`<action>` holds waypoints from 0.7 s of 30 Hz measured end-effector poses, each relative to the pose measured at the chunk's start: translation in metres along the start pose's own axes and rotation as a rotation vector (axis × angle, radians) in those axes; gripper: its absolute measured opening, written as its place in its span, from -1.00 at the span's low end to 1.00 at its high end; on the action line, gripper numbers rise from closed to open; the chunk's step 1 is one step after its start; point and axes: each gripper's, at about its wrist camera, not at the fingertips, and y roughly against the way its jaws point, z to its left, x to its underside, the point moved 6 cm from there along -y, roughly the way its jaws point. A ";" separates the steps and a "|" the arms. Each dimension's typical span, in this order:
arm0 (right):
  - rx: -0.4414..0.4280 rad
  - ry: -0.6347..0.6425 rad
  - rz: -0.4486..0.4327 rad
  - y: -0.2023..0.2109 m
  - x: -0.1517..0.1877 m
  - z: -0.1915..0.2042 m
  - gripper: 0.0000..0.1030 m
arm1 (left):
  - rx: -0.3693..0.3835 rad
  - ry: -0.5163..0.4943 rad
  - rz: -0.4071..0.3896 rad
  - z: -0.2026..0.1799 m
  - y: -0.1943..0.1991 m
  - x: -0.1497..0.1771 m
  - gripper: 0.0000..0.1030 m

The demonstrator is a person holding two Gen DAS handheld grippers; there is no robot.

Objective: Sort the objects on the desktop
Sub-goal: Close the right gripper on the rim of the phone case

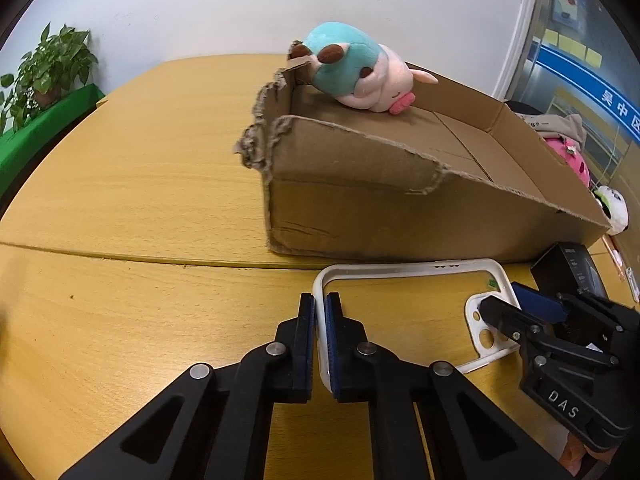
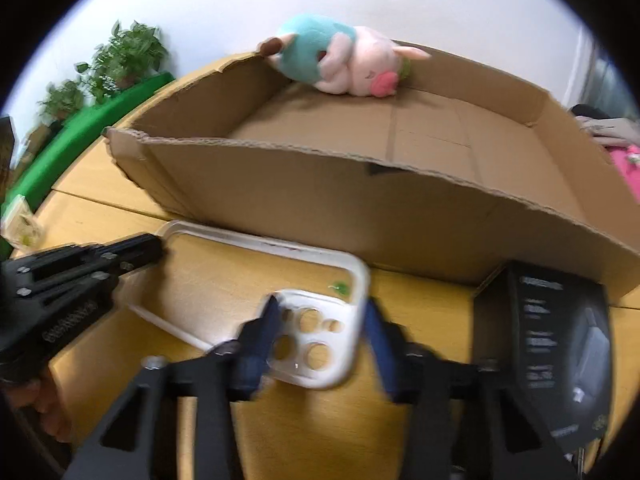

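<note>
A white phone case lies flat on the wooden table, just in front of a torn cardboard box; the wood shows through its middle. My left gripper is shut on the case's left rim, one pad inside and one outside. My right gripper is shut on the camera-hole end of the case, one finger inside the frame and one beyond the end rim. In the left wrist view the right gripper reaches in from the right. In the right wrist view, which is blurred, the left gripper sits at the case's far corner.
A teal and pink plush toy rests on the box's far wall. A black carton stands right of the case, against the box. Pink and white plush toys lie beyond it. A potted plant stands at the far left.
</note>
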 end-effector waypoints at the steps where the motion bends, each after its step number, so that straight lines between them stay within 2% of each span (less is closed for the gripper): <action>1: -0.001 -0.007 0.004 0.000 0.000 -0.002 -0.55 | 0.001 0.011 -0.002 0.003 0.001 0.000 -0.93; 2: 0.001 -0.002 0.000 0.000 0.000 -0.003 -0.64 | 0.005 0.017 -0.003 0.004 0.000 0.000 -0.93; 5: -0.011 0.000 0.006 0.002 0.003 0.001 -0.65 | -0.023 0.003 -0.021 0.004 0.007 0.002 -0.94; 7: -0.009 -0.005 -0.007 0.007 0.004 0.002 -0.83 | -0.040 -0.002 -0.038 0.005 0.014 0.002 -0.94; 11: -0.032 -0.018 -0.037 0.022 0.004 0.000 -0.83 | -0.013 0.018 -0.091 0.004 0.037 0.002 -0.94; 16: -0.070 -0.039 -0.070 0.044 0.004 -0.005 -0.84 | -0.012 0.028 -0.091 -0.001 0.051 0.011 -0.94; 21: -0.094 -0.066 -0.127 0.070 0.008 -0.011 -0.85 | 0.016 0.038 -0.133 -0.014 0.077 0.013 -0.94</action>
